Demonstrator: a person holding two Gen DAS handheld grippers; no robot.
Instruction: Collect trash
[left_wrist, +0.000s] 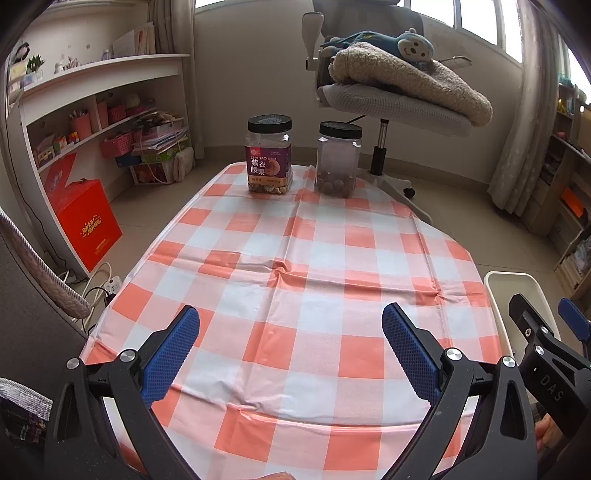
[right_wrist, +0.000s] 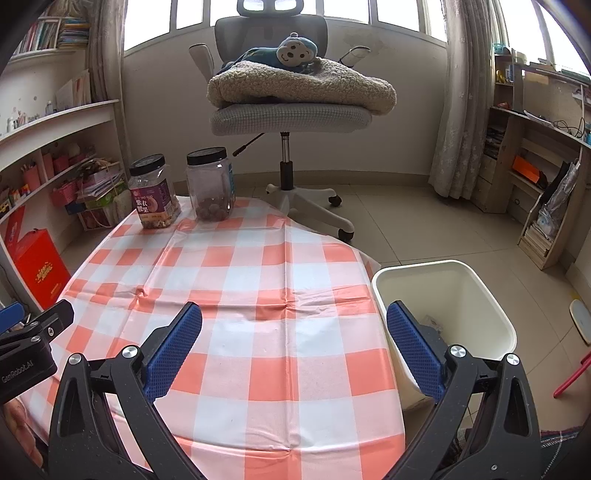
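A white waste bin (right_wrist: 476, 291) stands on the floor at the table's right side, with some crumpled scrap low inside it; only its rim (left_wrist: 506, 275) shows in the left wrist view. My left gripper (left_wrist: 291, 325) hovers open over the near part of the orange-and-white checked tablecloth (left_wrist: 295, 258), nothing between its blue pads. My right gripper (right_wrist: 293, 325) is open too, above the table's right edge, its right finger in front of the bin. No loose trash shows on the cloth. Each gripper shows at the edge of the other's view.
Two black-lidded clear jars stand at the table's far end: a purple-labelled nut jar (left_wrist: 269, 155) and a jar of brown balls (left_wrist: 338, 160). Behind them is an office chair (right_wrist: 291, 114) with a blanket and plush toy. Shelves line both walls; a red box (left_wrist: 86, 221) sits on the floor at left.
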